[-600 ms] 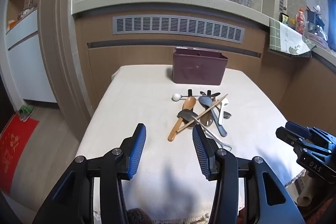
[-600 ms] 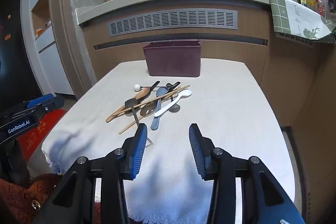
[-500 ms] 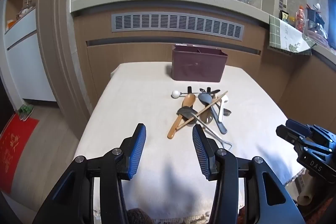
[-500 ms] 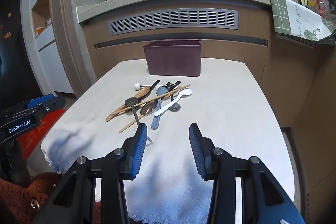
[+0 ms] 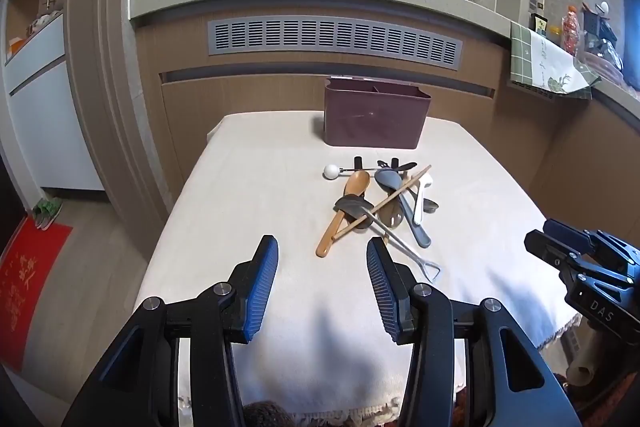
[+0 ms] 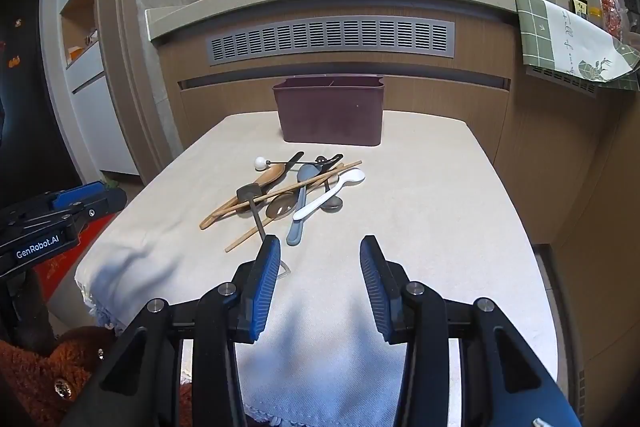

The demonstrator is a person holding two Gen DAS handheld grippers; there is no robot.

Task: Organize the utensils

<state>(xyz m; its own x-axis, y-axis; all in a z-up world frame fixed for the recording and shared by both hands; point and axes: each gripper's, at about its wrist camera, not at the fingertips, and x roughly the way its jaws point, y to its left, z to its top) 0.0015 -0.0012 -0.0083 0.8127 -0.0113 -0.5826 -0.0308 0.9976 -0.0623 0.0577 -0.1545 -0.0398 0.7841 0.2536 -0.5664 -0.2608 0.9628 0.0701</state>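
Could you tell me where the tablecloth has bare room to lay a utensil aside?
Bare cloth lies left of the utensil pile toward the table's left edge, right of the pile toward the right edge, and in front of it by both open grippers. The middle is crowded, and only a narrow strip separates the pile from the maroon holder.

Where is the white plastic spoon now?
The white plastic spoon lies at the right edge of the utensil pile, beside the grey spoon, before the dark red box.

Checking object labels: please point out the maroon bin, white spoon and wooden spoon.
maroon bin (image 6: 330, 119), right wrist view, front wall.
white spoon (image 6: 354, 175), right wrist view, bowl.
wooden spoon (image 5: 357, 183), left wrist view, bowl.
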